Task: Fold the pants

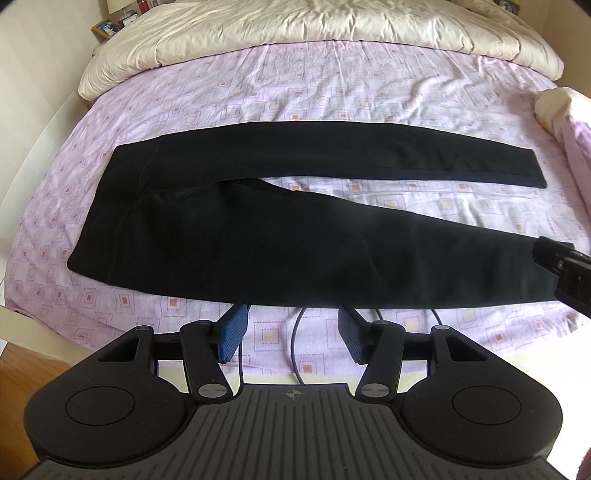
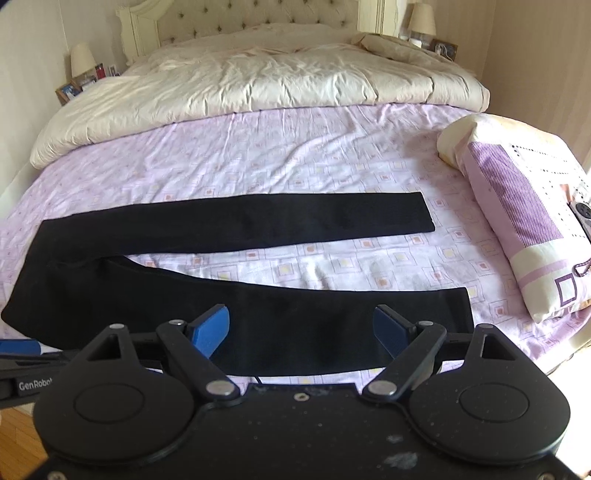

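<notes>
A home bedroom is shown. A tufted headboard point(image 2: 236, 26), cream duvet point(image 2: 258, 85) and bedside lamps point(image 2: 82, 59) are seen.

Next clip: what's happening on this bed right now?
A pair of black fabric pants lies flat on the lilac patterned bedsheet, waistband to the left, with its two legs spread apart in a V. Nothing is folded yet. The left tongs and right tongs both hang open near the pants' near edge, gripping nothing. A purple-striped pillow sits to the right and a cream duvet is bunched behind.
</notes>
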`<state>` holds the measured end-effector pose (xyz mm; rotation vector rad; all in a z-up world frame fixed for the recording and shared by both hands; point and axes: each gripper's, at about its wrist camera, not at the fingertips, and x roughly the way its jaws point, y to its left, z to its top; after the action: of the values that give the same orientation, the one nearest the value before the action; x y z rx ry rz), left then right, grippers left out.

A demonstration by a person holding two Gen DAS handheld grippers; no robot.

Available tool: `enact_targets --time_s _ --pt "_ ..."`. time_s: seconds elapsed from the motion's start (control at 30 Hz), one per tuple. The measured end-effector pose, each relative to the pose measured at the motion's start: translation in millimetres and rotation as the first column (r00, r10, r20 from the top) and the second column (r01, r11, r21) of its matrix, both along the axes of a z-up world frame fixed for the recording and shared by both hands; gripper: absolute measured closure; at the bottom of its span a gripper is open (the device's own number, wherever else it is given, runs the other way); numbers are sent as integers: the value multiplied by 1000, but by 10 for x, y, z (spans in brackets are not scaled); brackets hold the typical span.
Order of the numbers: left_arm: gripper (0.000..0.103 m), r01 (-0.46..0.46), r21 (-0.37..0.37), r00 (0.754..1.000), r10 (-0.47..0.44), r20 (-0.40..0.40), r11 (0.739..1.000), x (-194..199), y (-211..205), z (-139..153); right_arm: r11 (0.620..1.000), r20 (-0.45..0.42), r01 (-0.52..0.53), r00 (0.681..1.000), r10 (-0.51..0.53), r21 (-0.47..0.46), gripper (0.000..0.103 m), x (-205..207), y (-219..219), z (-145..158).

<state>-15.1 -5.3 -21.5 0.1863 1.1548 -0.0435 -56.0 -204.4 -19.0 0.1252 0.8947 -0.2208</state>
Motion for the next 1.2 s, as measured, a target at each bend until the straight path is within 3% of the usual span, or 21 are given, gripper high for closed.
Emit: enact_targets --time_s 0.17,0.27,0.33,0.5,0.73,0.87,1.07,1.2 --pt "50 17 7 998 -17 55 1000 -86 54 1 999 -10 -21 1000 22 30 13 42 2 -38" --pt "61 56 49 993 -61 100 997 -128 72 -63 992 13 -32 999 30 119 14 7 -17 -102" --pt "66 84 84 992 -91 89 993 -130 86 -174 990 26 -21 1000 18 139 14 -22 -16 -152" --pt "79 155 85 987 -158 33 984 -156 243 -526 988 -96 23 995 -9 150 28 -2 -63 -393" --pt "80 249 199 960 -268 79 948 -118 328 -862 989 -225 80 973 -50 126 28 73 -118 -612" --pt "79 346 232 929 -367 51 909 -31 274 -1092 990 -253 89 966 -59 110 28 193 -117 -647" --pt "79 491 288 855 -519 24 822 -4 168 -1399 990 -284 104 956 -74 91 27 397 -149 -676" --pt "79 557 320 807 -591 12 766 23 153 -1545 978 -317 182 938 -142 100 27 472 -227 -764"
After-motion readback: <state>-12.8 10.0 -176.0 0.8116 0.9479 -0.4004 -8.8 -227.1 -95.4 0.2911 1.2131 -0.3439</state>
